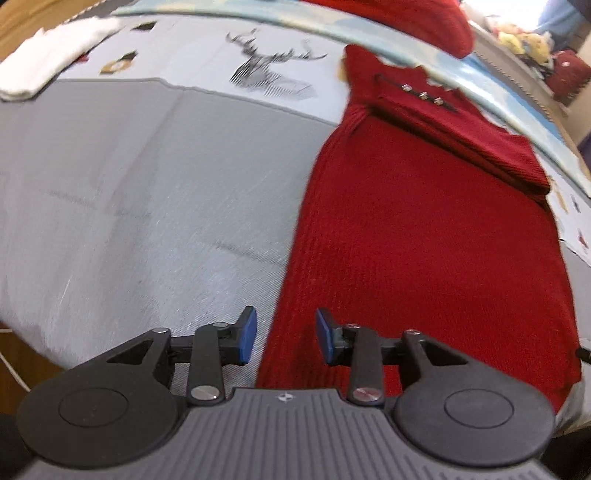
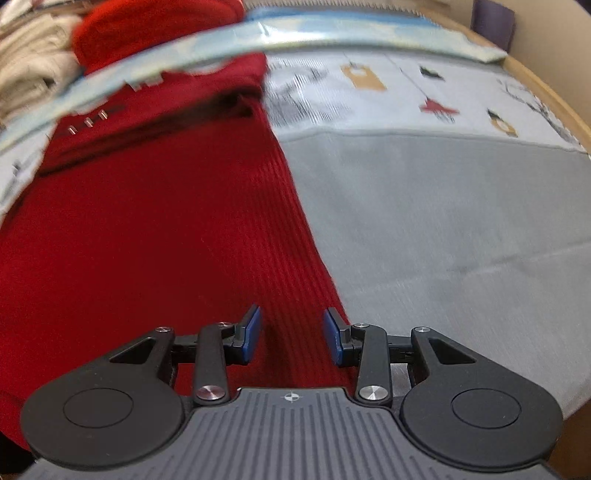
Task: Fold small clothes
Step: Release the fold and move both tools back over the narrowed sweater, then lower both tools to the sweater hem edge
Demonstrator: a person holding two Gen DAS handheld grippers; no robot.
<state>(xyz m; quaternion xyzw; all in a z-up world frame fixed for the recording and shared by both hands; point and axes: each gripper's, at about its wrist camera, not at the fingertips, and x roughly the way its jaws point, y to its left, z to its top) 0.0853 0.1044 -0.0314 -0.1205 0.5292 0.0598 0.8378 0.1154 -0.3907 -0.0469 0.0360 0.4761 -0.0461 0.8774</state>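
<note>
A dark red ribbed knit garment (image 1: 424, 236) lies flat on a grey cloth, its sleeves folded across the top below three small metal buttons (image 1: 423, 95). My left gripper (image 1: 285, 338) is open and empty, hovering over the garment's lower left edge. In the right wrist view the same garment (image 2: 147, 240) fills the left half. My right gripper (image 2: 291, 338) is open and empty over its lower right edge.
The grey cloth (image 1: 147, 206) has a printed band with a deer (image 1: 266, 70) at the far side. A folded white garment (image 1: 55, 55) lies at the far left. Another red garment (image 2: 147, 26) and pale clothes (image 2: 29, 66) are piled beyond the cloth's far edge.
</note>
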